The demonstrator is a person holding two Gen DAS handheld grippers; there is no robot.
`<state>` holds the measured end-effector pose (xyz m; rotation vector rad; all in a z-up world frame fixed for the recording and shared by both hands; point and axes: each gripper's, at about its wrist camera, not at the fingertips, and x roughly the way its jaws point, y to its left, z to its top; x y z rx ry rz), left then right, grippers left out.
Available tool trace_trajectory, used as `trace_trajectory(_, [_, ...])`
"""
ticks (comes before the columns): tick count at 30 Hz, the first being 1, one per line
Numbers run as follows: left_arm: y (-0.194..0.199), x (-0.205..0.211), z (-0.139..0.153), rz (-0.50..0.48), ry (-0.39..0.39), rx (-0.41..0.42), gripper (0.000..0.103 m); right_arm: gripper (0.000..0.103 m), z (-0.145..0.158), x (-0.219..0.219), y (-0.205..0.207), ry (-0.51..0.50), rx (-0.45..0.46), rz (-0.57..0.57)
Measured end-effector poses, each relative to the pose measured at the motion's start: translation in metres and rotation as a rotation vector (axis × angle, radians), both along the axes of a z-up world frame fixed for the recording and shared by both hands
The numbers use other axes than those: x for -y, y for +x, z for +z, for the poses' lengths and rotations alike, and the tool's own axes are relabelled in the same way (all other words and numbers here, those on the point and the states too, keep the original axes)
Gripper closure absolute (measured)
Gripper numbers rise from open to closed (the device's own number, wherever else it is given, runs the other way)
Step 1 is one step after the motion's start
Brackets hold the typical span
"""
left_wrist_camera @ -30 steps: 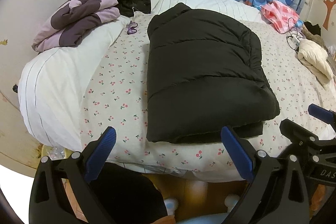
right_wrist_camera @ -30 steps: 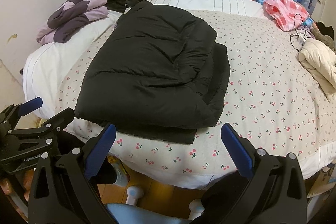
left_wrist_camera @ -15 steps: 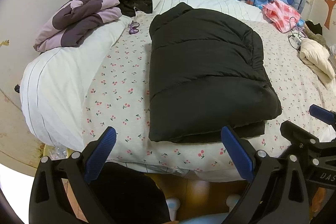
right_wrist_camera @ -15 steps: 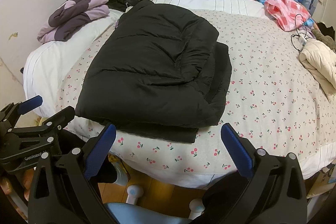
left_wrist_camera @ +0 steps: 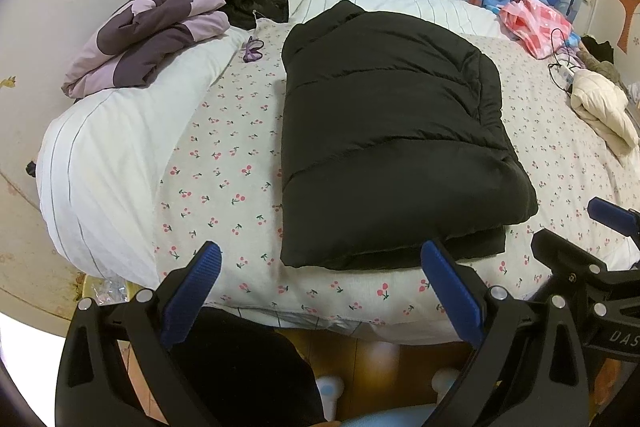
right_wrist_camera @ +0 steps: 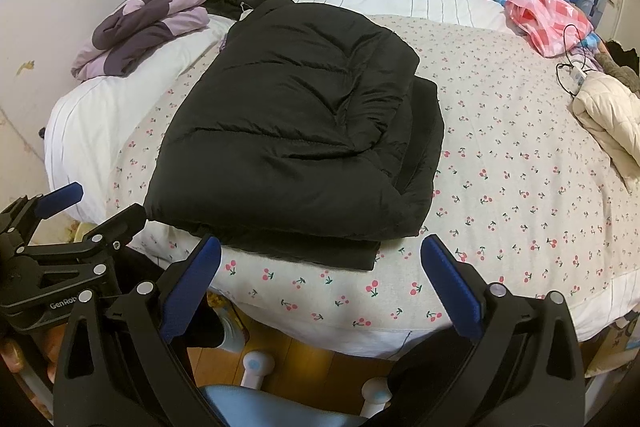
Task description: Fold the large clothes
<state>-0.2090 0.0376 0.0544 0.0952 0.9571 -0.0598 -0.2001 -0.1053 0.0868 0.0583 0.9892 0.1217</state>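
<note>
the left gripper (left_wrist_camera: pixel 320 291) hangs off the near edge of the bed with its blue fingers (left_wrist_camera: pixel 192 291) wide apart and nothing between them; the right gripper (right_wrist_camera: pixel 320 287) is the same, spread and empty, just short of the mattress. over the last second both have barely moved, drifting only slightly, and neither touches cloth. the black jacket (left_wrist_camera: pixel 384 147) has kept its shape throughout: a padded rectangle with layers stacked, its near hem close to the edge of the cherry-print sheet (right_wrist_camera: pixel 500 163). that stillness suggests this fold is done and the hands are free for another garment, perhaps the cream jacket (right_wrist_camera: pixel 608 115) far right or the purple pile (left_wrist_camera: pixel 152 39) far left. readable writing: "genrob" on the left tool's body in the right view, "das" on the right tool's in the left view.
</note>
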Motion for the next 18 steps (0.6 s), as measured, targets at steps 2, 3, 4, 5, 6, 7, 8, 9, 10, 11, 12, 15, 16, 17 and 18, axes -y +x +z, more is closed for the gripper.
trace_trajectory(2, [0.0005, 0.0008, -0.0007, -0.003, 0.001, 0.0, 0.007, 0.006, -0.0015, 0.0009, 0.0004, 0.002, -0.002, 0.001])
trace_trajectory(3, [0.0005, 0.001, -0.001, -0.003, 0.002, 0.0, 0.007, 0.006, -0.0022, 0.0009, 0.0002, 0.002, -0.003, 0.001])
trace_trajectory(4, [0.0006, 0.0014, -0.0015, -0.004, 0.002, -0.001, 0.007, 0.006, -0.0026, 0.0011, 0.0003, 0.002, -0.004, 0.001])
trace_trajectory(5, [0.0008, 0.0017, -0.002, -0.005, 0.001, -0.002, 0.007, 0.006, -0.0032, 0.0018, 0.0009, 0.003, -0.006, 0.003])
trace_trajectory(6, [0.0011, 0.0017, -0.0025, -0.005, 0.0, -0.004, 0.007, 0.006, -0.0037, 0.0021, 0.0011, 0.003, -0.007, 0.004])
trace_trajectory(7, [0.0014, 0.0019, -0.0032, -0.005, -0.002, -0.006, 0.007, 0.006, -0.0043, 0.0023, 0.0014, 0.003, -0.008, 0.005])
trace_trajectory(8, [0.0015, 0.0018, -0.0036, -0.004, -0.003, -0.008, 0.007, 0.006, -0.0051, 0.0024, 0.0015, 0.003, -0.011, 0.006])
trace_trajectory(9, [0.002, 0.0014, -0.0035, -0.004, -0.004, -0.009, 0.007, 0.006, -0.0056, 0.0029, 0.0022, 0.004, -0.013, 0.007])
trace_trajectory(10, [0.0021, 0.0015, -0.0038, -0.004, -0.005, -0.009, 0.007, 0.006, -0.0066, 0.003, 0.0021, 0.004, -0.015, 0.007])
trace_trajectory(11, [0.0021, 0.0015, -0.0036, -0.004, -0.001, -0.007, 0.007, 0.006, -0.0068, 0.0037, 0.0028, 0.004, -0.016, 0.007])
trace_trajectory(12, [0.0023, 0.0016, -0.004, -0.003, 0.0, -0.007, 0.007, 0.006, -0.0071, 0.0043, 0.0032, 0.005, -0.017, 0.008])
trace_trajectory(15, [0.0028, 0.0017, -0.0052, 0.0, 0.003, -0.008, 0.007, 0.006, -0.0078, 0.005, 0.0041, 0.005, -0.02, 0.008])
trace_trajectory(16, [0.003, 0.0021, -0.0059, 0.001, 0.005, -0.009, 0.007, 0.006, -0.0081, 0.0052, 0.0042, 0.005, -0.021, 0.009])
trace_trajectory(17, [0.0032, 0.0024, -0.0067, 0.002, 0.006, -0.012, 0.007, 0.006, -0.0081, 0.0052, 0.0042, 0.006, -0.021, 0.009])
trace_trajectory(18, [0.0036, 0.0024, -0.0078, 0.002, 0.007, -0.015, 0.007, 0.006, -0.0087, 0.0059, 0.0048, 0.006, -0.022, 0.009])
